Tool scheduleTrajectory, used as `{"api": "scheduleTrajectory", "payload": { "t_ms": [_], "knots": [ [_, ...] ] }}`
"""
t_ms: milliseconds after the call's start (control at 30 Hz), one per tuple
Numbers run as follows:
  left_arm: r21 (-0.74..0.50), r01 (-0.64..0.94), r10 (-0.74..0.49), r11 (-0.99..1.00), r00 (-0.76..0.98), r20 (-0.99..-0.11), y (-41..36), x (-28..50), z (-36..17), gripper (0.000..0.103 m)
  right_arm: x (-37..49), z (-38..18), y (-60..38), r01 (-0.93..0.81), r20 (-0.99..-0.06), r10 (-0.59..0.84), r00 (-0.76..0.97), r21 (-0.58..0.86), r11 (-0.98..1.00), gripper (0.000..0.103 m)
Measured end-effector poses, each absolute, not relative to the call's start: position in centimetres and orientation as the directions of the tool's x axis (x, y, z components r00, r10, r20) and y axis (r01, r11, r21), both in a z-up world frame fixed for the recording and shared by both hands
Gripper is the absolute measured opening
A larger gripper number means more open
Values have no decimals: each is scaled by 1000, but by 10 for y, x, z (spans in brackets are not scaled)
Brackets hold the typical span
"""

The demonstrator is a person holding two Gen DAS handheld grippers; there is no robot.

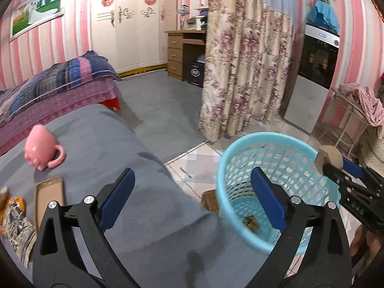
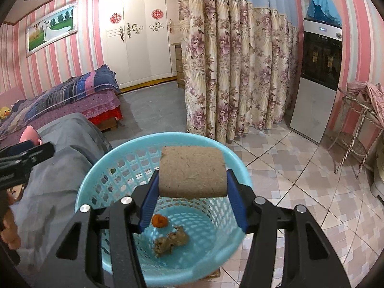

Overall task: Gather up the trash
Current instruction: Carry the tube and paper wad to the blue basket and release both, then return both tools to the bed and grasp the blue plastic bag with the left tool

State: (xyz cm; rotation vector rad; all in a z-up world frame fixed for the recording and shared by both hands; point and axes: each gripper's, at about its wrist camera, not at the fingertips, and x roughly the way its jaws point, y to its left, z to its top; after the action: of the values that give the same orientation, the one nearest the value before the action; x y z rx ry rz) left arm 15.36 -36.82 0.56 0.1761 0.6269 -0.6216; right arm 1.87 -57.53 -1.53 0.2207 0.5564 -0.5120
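We are holding the right gripper [image 2: 192,187] over the mouth of the light blue plastic laundry-style basket [image 2: 120,153], and its blue pads are clamping a brown cardboard tube [image 2: 193,171] crosswise by its two ends. The tube is hanging above the basket's opening, not touching the rim. Down on the basket's floor we are seeing a crumpled brownish scrap [image 2: 171,241] and a small orange piece [image 2: 160,221] just beside it.

We are keeping the left gripper [image 1: 192,200] spread wide with nothing between its pads; it is reaching over the edge of the grey-covered table [image 1: 100,144], with its right finger in front of the basket [image 1: 240,153]. On that grey cover a pink pig-shaped mug [image 1: 43,147] is lying on its side, a tan phone case [image 1: 49,196] is lying flat nearer to us, and printed wrappers [image 1: 16,223] are sitting at the left edge, just beside the case
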Motion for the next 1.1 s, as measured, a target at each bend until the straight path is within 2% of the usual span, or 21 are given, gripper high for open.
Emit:
{"api": "scheduleTrajectory", "payload": {
  "t_ms": [67, 100, 133, 300, 700, 900, 1100],
  "knots": [
    [-20, 578, -475, 816, 651, -592, -358, 153, 8, 95, 24, -16, -572, 517, -550, -400, 733, 67, 853, 58],
    [-20, 571, -471, 821, 656, -590, -353, 153, 9, 95, 25, -16, -570, 518, -542, -405, 736, 67, 853, 73],
    [-25, 562, -467, 827, 661, -587, -347, 154, 11, 95, 26, -15, -567, 525, -530, -418, 738, 62, 849, 80],
    [-36, 529, -450, 848, 681, -578, -322, 153, 17, 95, 32, -13, -559, 534, -515, -446, 732, 28, 845, 91],
    [-41, 408, -360, 912, 748, -558, -239, 141, 29, 97, 45, -4, -518, 473, -487, -403, 775, 26, 881, 94],
    [-21, 283, -248, 959, 797, -551, -171, 142, 33, 97, 61, 8, -468, 356, -462, -295, 836, 49, 933, 94],
    [40, 105, -63, 994, 820, -569, -87, 162, 25, 97, 84, 12, -407, 236, -463, -193, 865, 37, 971, 94]
  ]
}}
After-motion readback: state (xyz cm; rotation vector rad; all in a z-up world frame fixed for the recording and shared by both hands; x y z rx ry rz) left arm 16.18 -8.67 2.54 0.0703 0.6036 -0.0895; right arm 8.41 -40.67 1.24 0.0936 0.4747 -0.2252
